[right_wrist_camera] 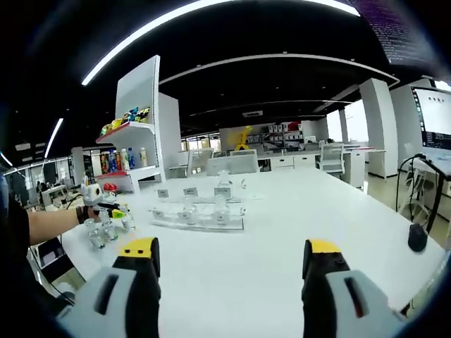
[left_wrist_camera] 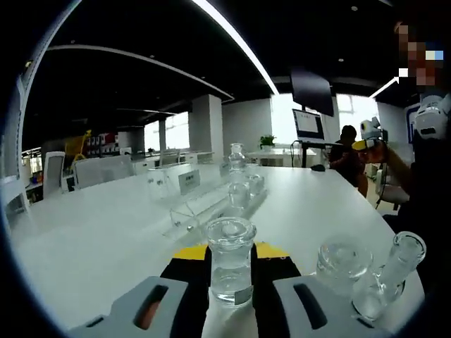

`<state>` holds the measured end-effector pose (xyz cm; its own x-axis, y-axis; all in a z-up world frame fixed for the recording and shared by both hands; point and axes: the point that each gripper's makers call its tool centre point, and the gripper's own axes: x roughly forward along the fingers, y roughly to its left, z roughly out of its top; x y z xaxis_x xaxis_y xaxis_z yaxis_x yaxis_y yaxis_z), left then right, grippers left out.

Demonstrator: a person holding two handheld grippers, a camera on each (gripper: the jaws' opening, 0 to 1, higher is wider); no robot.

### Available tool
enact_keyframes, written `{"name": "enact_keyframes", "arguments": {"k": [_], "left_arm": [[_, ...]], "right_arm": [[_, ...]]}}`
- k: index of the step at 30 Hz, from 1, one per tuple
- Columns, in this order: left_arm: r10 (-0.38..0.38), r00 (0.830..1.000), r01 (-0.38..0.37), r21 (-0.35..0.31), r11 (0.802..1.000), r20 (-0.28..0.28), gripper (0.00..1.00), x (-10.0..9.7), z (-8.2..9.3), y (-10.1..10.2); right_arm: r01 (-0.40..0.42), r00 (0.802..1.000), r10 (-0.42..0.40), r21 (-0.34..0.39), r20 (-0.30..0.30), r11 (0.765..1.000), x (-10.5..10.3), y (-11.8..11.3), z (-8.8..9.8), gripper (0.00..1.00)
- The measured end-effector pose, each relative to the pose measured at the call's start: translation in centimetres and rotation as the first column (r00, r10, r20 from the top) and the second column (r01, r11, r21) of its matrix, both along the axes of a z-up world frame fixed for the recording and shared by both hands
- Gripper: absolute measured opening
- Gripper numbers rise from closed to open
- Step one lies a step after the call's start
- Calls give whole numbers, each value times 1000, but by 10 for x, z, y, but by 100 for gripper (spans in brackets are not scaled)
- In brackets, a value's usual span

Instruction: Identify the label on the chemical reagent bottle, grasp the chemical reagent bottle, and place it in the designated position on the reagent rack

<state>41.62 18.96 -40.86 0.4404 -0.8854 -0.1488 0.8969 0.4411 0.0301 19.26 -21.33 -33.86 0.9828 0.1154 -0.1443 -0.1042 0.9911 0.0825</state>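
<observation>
both of my hand-held grippers are over the white desk (right_wrist_camera: 282,232). left hand-held gripper (left_wrist_camera: 230,296) is clamped on a small clear glass bottle (left_wrist_camera: 230,259), held upright between the jaws with a little label low on its front. just beside it on the desk stand two more clear bottles (left_wrist_camera: 343,262), one of them leaning. farther along the desk sits the clear rack (left_wrist_camera: 204,201) with bottles standing in it and small label cards along its front. right hand-held gripper (right_wrist_camera: 232,271) has its jaws wide apart with nothing between them; from there i see the rack (right_wrist_camera: 201,215) across the desk, my left hand-held gripper (right_wrist_camera: 106,211) among the bottles, and a dark mouse (right_wrist_camera: 417,238) near the desk's edge. around us is an open office with long ceiling lights, white pillars, chairs, a shelf of colourful goods (right_wrist_camera: 130,158) and a monitor (left_wrist_camera: 308,123).
</observation>
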Motion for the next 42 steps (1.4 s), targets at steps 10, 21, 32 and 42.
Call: {"name": "enact_keyframes", "arguments": {"k": [10,21,32,42], "left_arm": [[36,999,-37,-30,999,-32,21,7,1,2],[61,998,-62,-47,997,-21,20,8,1,0],[97,995,-96,-61,994,16,20,12,1,-1],[111,994,-110,-67,992,18,19,14,3,-5]], "right_arm": [[7,1000,-7,-18,-10,1000,-4,-3,-1,79],[-18,999,16,-43,-51,999,-1,-1,-15,78],[-32,999,30,-54,-38,998,-6,3,-8,78],[-4,1000,3,-23,-18,1000,-11,-3,-7,77]]}}
